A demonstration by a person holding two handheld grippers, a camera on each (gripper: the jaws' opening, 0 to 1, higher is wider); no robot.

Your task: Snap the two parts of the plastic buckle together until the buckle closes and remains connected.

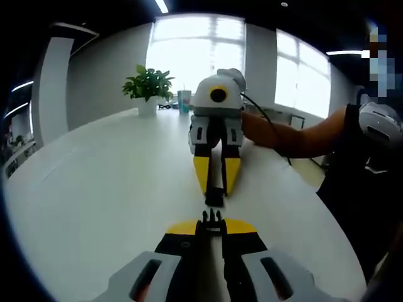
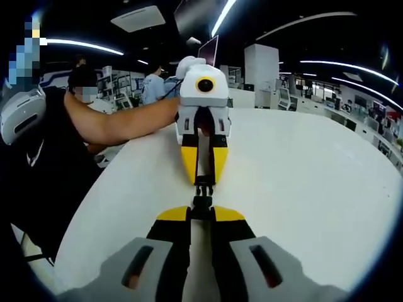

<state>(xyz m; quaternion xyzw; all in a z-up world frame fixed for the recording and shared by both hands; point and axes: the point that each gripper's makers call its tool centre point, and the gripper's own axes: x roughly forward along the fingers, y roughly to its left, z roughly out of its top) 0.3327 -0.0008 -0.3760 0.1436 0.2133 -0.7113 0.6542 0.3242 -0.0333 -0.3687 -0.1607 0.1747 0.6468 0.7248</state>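
Over the white table (image 1: 94,189) the two grippers face each other tip to tip. My left gripper (image 1: 211,226) is shut on the black pronged buckle half (image 1: 211,217), its prongs pointing away from me. Opposite it, my right gripper (image 1: 215,187) is shut on the black socket half (image 1: 214,199). A thin gap shows between prongs and socket mouth. In the right gripper view my right gripper (image 2: 200,215) holds the socket half (image 2: 201,204), and the left gripper (image 2: 203,178) holds the pronged half (image 2: 204,187) just in front of it, lined up end to end.
A person's bare arm (image 1: 296,135) reaches in from the right behind the right gripper. A potted plant (image 1: 148,88) and a cup (image 1: 184,99) stand at the table's far end. Bare table top (image 2: 302,176) spreads on both sides of the grippers. People stand in the office background (image 2: 154,82).
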